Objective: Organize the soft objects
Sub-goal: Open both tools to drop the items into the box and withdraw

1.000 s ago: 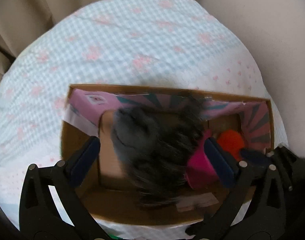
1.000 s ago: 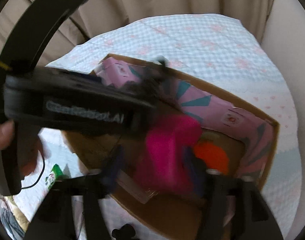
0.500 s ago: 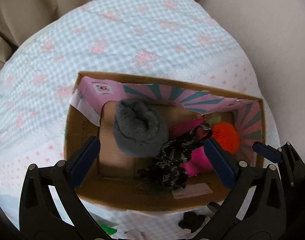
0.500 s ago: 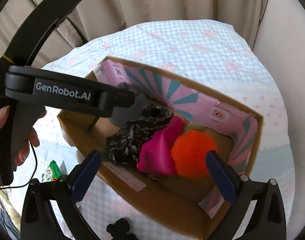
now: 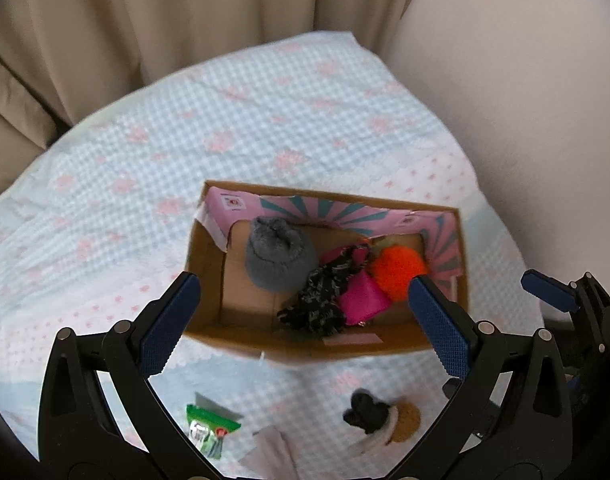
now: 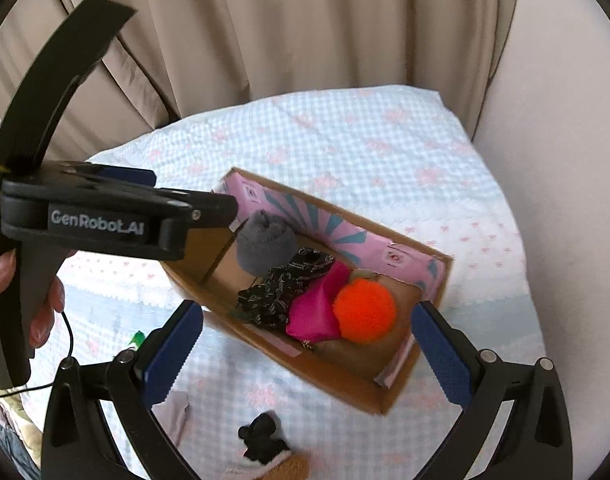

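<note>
An open cardboard box [image 5: 209, 280] [image 6: 329, 376] with a pink and teal lining stands on the bed. In it lie a grey rolled sock [image 5: 279, 254] [image 6: 265, 246], a black patterned cloth [image 5: 317, 300] [image 6: 283, 284], a magenta cloth [image 5: 363, 298] [image 6: 315, 312] and an orange pompom [image 5: 397, 268] [image 6: 365, 310]. My left gripper [image 5: 305, 320] is open and empty, held above the box's near side. My right gripper [image 6: 307, 348] is open and empty, above the box's near wall. A small plush toy with black ears [image 5: 379, 416] [image 6: 265, 444] lies on the bed in front of the box.
The bed has a pale blue checked cover with pink flowers [image 5: 225, 120] [image 6: 365, 140]. A green packet [image 5: 207, 430] and a pale cloth [image 5: 271, 452] [image 6: 173, 416] lie near the front edge. Beige curtains [image 6: 265, 20] hang behind; a cream wall [image 5: 525, 80] is at right.
The grey sock and black cloth left my left gripper and now lie in the box. Both grippers have pulled up and back, so the box looks smaller and the plush toy shows.
</note>
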Available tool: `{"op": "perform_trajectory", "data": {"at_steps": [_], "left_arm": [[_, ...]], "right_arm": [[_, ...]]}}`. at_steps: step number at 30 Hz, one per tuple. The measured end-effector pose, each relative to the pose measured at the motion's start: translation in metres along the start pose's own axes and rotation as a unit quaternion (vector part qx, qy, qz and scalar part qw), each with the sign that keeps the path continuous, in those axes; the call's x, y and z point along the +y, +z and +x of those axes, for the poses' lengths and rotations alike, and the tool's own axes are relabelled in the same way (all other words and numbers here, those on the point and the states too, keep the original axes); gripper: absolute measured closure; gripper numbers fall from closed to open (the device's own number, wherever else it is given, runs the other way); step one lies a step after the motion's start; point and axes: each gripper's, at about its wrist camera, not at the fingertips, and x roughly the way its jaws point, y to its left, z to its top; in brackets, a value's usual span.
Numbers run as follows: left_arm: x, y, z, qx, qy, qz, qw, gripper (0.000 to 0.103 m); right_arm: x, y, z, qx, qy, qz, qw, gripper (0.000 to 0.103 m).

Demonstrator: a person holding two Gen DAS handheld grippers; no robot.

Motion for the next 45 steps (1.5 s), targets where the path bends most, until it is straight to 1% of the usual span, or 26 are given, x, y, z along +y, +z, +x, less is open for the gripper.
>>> {"op": "perform_trajectory", "data": {"at_steps": [4,8,12,14,18,21,24,27,30,36,41,45], "left_arm": [[-0.006,-0.011,-0.049,-0.033,0.012,0.004,0.9994,0.0],[-0.004,-0.032,-0.101,-0.069,0.023,0.001,0.9973,0.0],[0.0,-0.057,-0.143,-0.094,0.026,0.0,0.9953,0.0],[0.004,-0.074,-0.166,-0.106,0.026,-0.001,0.994,0.0],[0.016,-0.113,-0.212,-0.129,0.019,-0.013,0.9913,0.0],[0.023,-0.141,-0.234,-0.133,0.007,-0.019,0.9909,0.0],[0.029,-0.169,-0.251,-0.137,0.009,-0.009,0.9905,0.0],[0.034,-0.193,-0.262,-0.142,0.013,0.001,0.9898,0.0],[0.041,-0.222,-0.276,-0.147,0.007,0.002,0.9891,0.0],[0.051,-0.258,-0.281,-0.155,0.002,0.012,0.9878,0.0],[0.06,-0.284,-0.268,-0.156,-0.004,0.007,0.9877,0.0],[0.065,-0.301,-0.237,-0.146,-0.008,-0.006,0.9892,0.0]], "right_arm": [[0.008,-0.002,-0.038,-0.011,-0.008,-0.002,1.0,0.0],[0.021,-0.01,-0.082,-0.04,-0.028,0.001,0.999,0.0],[0.039,-0.019,-0.12,-0.071,-0.044,0.002,0.997,0.0],[0.049,-0.027,-0.139,-0.084,-0.061,0.007,0.995,0.0],[0.068,-0.045,-0.172,-0.099,-0.071,0.026,0.992,0.0],[0.084,-0.063,-0.191,-0.106,-0.077,0.042,0.99,0.0],[0.099,-0.081,-0.207,-0.11,-0.079,0.062,0.989,0.0],[0.115,-0.101,-0.221,-0.119,-0.088,0.077,0.986,0.0],[0.129,-0.121,-0.233,-0.131,-0.099,0.093,0.982,0.0],[0.152,-0.158,-0.245,-0.147,-0.118,0.118,0.975,0.0],[0.165,-0.183,-0.233,-0.154,-0.131,0.124,0.971,0.0],[0.162,-0.198,-0.212,-0.151,-0.126,0.134,0.971,0.0]]}}
